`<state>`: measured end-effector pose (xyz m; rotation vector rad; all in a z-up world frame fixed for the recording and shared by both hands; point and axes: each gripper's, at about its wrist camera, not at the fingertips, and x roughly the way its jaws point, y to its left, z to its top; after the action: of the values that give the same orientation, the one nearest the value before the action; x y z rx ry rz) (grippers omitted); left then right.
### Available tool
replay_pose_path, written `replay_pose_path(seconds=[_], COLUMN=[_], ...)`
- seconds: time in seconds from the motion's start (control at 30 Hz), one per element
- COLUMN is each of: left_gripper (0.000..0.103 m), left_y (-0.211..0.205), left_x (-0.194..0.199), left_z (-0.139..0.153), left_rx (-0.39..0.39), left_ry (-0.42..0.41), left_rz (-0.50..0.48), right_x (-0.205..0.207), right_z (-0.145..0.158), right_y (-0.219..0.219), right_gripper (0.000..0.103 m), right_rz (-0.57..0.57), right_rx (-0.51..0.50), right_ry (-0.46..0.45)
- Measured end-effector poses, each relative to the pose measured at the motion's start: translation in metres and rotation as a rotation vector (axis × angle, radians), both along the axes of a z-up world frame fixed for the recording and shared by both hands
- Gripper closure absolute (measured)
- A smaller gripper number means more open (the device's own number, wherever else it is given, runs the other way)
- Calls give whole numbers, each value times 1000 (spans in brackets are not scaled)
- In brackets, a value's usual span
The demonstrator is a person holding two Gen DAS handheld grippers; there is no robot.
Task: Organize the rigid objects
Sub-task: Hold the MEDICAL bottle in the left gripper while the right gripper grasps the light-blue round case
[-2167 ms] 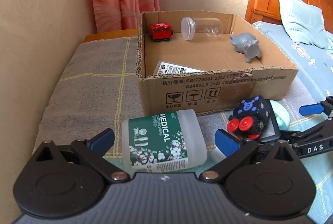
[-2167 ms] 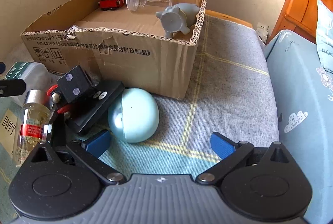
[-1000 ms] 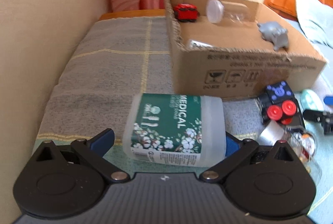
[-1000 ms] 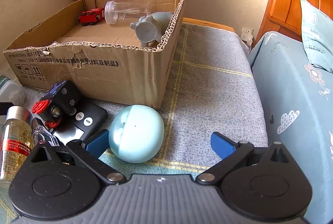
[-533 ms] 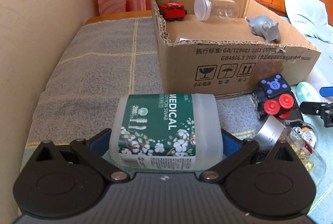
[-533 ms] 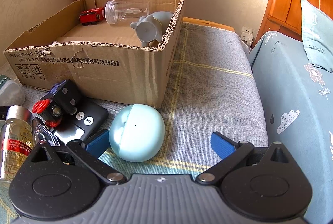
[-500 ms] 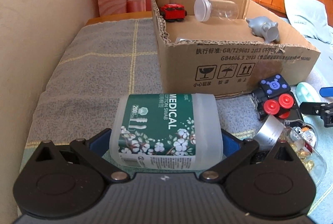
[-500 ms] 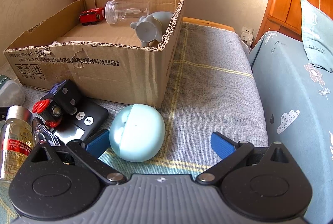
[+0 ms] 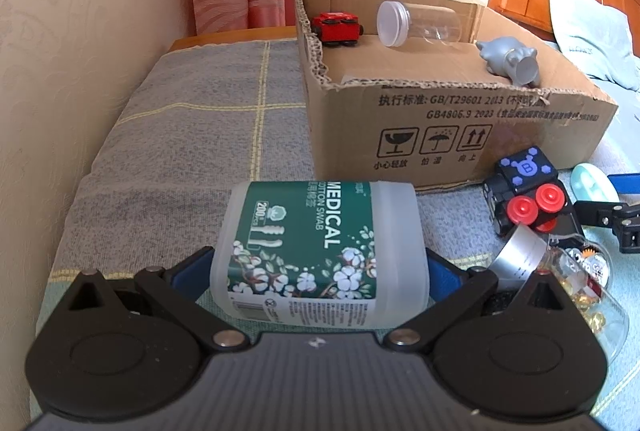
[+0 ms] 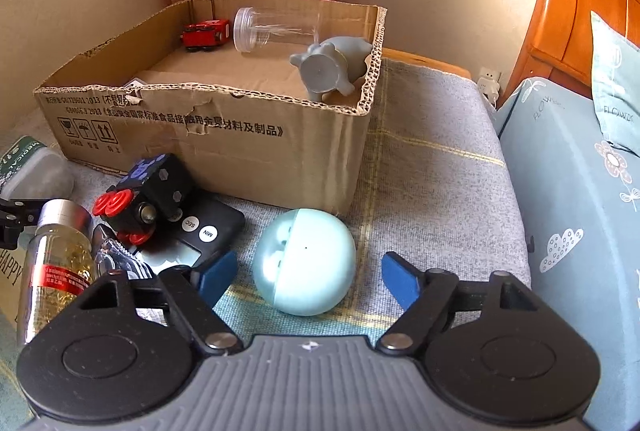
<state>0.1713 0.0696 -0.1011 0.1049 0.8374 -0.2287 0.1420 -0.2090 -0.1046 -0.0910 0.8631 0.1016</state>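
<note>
Grey checked blanket (image 9: pixel 192 135) carrying everything, laid over a surface against the wall. Cardboard box (image 9: pixel 460 135) toward far edge of blanket, open-topped; inside: red toy car (image 9: pixel 338 27) in far-left corner, clear jar (image 9: pixel 418 25) on its side along far wall, grey animal figure (image 10: pixel 332 71) tipped over at right wall.

Left gripper (image 9: pixel 318 271): blue pads at both flanks of cotton swab box (image 9: pixel 320 247), translucent with green MEDICAL label, lying on its side at near edge of blanket, in front of box's left corner. Pads appear pressed against its sides; grasp on swab box.

Right gripper (image 10: pixel 306 275): jaws have just been closing, pale blue ball (image 10: pixel 304 263) sitting between them on blanket, just in front of box's right corner. Visible gap between each pad and ball; not yet gripping, nothing held.

Between the two grippers, near edge: black cube toy (image 10: pixel 148 191) with red knobs resting on black timer (image 10: pixel 200 231); glass bottle (image 10: pixel 56 263) with silver cap and red label just beside, lying on its side. Contact between bottle and timer not resolvable.

Wooden headboard (image 10: pixel 580 11) and pale blue bedding (image 10: pixel 580 191) beyond blanket's right edge.
</note>
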Motion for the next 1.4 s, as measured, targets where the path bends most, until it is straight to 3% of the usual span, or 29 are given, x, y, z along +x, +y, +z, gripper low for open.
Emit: replay_pose_path(seconds=[0.2,0.77,0.9,1.0,1.33,1.4], left_gripper=[0,2,5,21,20,20], left_y=[0,-5,-6,-7,-7,-6], left_x=[1,10,11,11,12,13], left_z=[0,6,9,11,13,14], left_rx=[1,22,14,10,4,2], left_ry=[-2,23,35,43,37,37], left_rz=[-7,-27,-34,-47,-45,-49], right_x=[1,-2,-1,-1,1,1], right_z=[1,2,2,2,2,3], right_y=[2,3,2,1,3,3], right_gripper=[29,32,35,38,39,45], right_rz=[-4,-5,-5,-13,-26,-36], right_rx=[10,14,17,22,17,17], right_ry=[-2,-8,-9,-16,-7,-9])
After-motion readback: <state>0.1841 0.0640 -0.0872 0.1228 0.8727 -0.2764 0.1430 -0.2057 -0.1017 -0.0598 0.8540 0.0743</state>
